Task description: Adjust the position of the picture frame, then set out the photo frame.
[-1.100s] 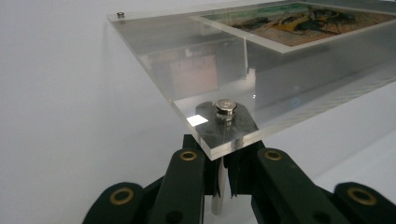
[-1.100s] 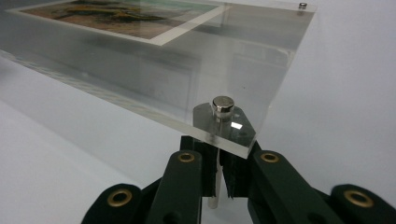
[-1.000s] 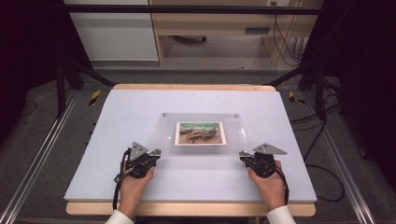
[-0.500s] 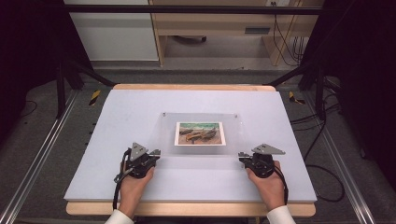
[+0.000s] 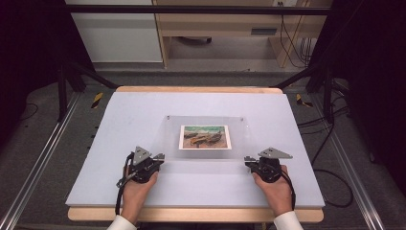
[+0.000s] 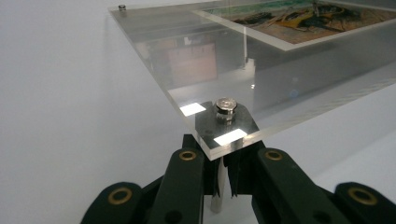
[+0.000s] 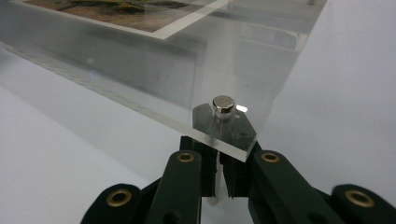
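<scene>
Nothing had shifted: left gripper [image 5: 160, 156] and right gripper [image 5: 249, 159] stayed clamped on the acrylic frame's [image 5: 206, 122] near-corner posts, mid-frame.

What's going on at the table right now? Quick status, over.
Left gripper and right gripper each at a near corner of the clear frame, jaws closed on its metal posts. Picture flat inside. Nothing in the way.
</scene>
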Tool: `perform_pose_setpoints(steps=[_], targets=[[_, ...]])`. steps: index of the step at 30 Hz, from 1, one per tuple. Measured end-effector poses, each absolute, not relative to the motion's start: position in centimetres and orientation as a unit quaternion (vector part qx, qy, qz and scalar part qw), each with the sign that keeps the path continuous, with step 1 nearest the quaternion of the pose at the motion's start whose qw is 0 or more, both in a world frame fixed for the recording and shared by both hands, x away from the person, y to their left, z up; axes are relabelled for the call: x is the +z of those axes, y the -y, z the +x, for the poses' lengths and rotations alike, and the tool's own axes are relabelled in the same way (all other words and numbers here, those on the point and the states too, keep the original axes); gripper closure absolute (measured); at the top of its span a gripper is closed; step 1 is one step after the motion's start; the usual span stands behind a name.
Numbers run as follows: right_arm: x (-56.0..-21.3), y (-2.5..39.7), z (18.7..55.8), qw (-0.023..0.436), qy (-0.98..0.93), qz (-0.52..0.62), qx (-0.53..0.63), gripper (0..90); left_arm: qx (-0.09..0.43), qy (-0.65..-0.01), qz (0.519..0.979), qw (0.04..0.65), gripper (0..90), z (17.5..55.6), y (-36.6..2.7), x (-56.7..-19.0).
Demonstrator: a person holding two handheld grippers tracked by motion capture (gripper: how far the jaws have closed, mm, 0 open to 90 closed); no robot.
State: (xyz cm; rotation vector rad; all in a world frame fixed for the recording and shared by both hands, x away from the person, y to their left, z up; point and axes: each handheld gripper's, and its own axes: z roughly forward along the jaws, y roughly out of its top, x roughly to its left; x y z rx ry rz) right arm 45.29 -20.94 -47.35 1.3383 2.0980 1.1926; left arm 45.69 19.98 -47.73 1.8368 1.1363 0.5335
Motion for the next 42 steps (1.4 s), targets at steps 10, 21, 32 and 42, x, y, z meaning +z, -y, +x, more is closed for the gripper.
perform_pose_setpoints(steps=[10,21,32,42], targets=[[-47.3,20.9,45.1,0.191,-0.748,0.475,0.422,68.1,0.235,-0.444,0.757,0.418,54.0,45.4,-19.8,-47.4],[-46.6,21.3,43.8,0.211,-0.746,0.48,0.411,24.7,0.214,-0.449,0.753,0.431,24.3,45.1,-20.1,-46.9],[-45.3,21.3,42.3,0.208,-0.741,0.469,0.433,9.6,0.204,-0.436,0.745,0.462,7.4,44.7,-21.4,-45.2],[-42.6,21.8,43.3,0.244,-0.73,0.454,0.45,13.7,0.178,-0.436,0.74,0.481,8.4,46.9,-22.5,-43.3]])
